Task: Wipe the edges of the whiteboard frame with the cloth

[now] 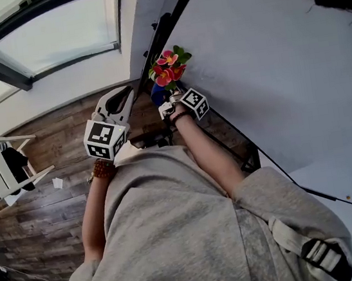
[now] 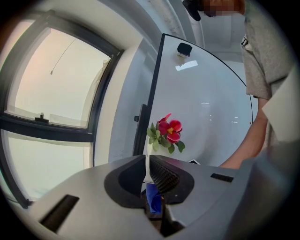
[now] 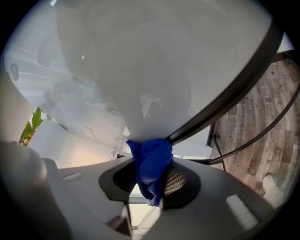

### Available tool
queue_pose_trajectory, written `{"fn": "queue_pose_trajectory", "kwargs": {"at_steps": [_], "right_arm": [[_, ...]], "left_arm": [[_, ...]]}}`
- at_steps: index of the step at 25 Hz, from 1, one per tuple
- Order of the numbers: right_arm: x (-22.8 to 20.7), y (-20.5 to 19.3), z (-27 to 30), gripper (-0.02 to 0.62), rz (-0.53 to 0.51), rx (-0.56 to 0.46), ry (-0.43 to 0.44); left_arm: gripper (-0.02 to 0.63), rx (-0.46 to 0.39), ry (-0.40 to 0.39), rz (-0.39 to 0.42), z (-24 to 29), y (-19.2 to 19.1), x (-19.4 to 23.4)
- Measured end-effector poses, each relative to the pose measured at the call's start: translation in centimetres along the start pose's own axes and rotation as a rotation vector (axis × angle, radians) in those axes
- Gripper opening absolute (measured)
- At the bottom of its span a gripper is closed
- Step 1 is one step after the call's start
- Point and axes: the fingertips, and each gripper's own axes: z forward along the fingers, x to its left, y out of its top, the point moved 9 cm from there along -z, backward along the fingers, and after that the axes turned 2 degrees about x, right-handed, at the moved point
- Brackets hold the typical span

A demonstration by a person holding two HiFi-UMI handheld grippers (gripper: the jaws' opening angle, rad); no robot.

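Clearly, the cloth [image 3: 152,161] is clamped in the right hand-held gripper [image 3: 150,176]. It is bunched beyond the jaws and pressed where the dark frame [image 3: 225,93] meets the whiteboard [image 3: 140,56]. The left hand-held gripper [image 2: 151,178] is kept apart from the frame, its jaws nearly together with nothing gripped. If the cloth is dragged hard along the edge it could be pulled out of the jaws, since only a fold seems to be held. It could also be steered off the frame onto the board face. The flowers [image 2: 166,133] sit just beside the frame and might be knocked by a careless stroke.
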Motion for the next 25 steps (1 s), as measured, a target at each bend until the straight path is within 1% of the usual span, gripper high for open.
{"fn": "queue_pose_trajectory", "kwargs": {"at_steps": [2,4,6,9,12,15,19,22,25], "right_arm": [[0.0,-0.1,0.3,0.120,-0.011,0.001,-0.007],[0.1,-0.1,0.3,0.121,-0.053,0.008,-0.010],[0.2,-0.2,0.0,0.123,-0.107,0.040,-0.001],[0.4,-0.3,-1.1,0.124,-0.248,0.131,0.031],[1.1,0.1,-2.9,0.126,-0.378,0.179,0.081],[2.1,0.9,-4.8,0.126,-0.478,0.180,0.114],[3.0,2.1,-8.1,0.126,-0.653,0.191,0.165],[4.1,3.2,-11.0,0.126,-0.756,0.140,0.207],[5.9,4.0,-13.9,0.126,-0.833,0.058,0.239]], "left_arm": [[0.032,0.004,0.002,0.004,-0.2,0.0,-0.2],[0.032,0.004,0.009,0.015,-0.4,-0.1,-0.4],[0.032,-0.003,0.015,0.023,-0.6,0.0,-0.7],[0.032,-0.004,0.002,0.019,-0.3,-0.2,-1.7],[0.032,0.006,-0.047,0.032,0.6,-0.5,-3.7],[0.032,0.020,-0.105,0.069,1.5,-0.7,-6.3],[0.032,0.025,-0.154,0.117,2.4,-0.5,-9.7],[0.032,0.020,-0.172,0.136,2.6,0.0,-11.3],[0.032,-0.020,-0.163,0.154,2.5,0.9,-12.2]]}}
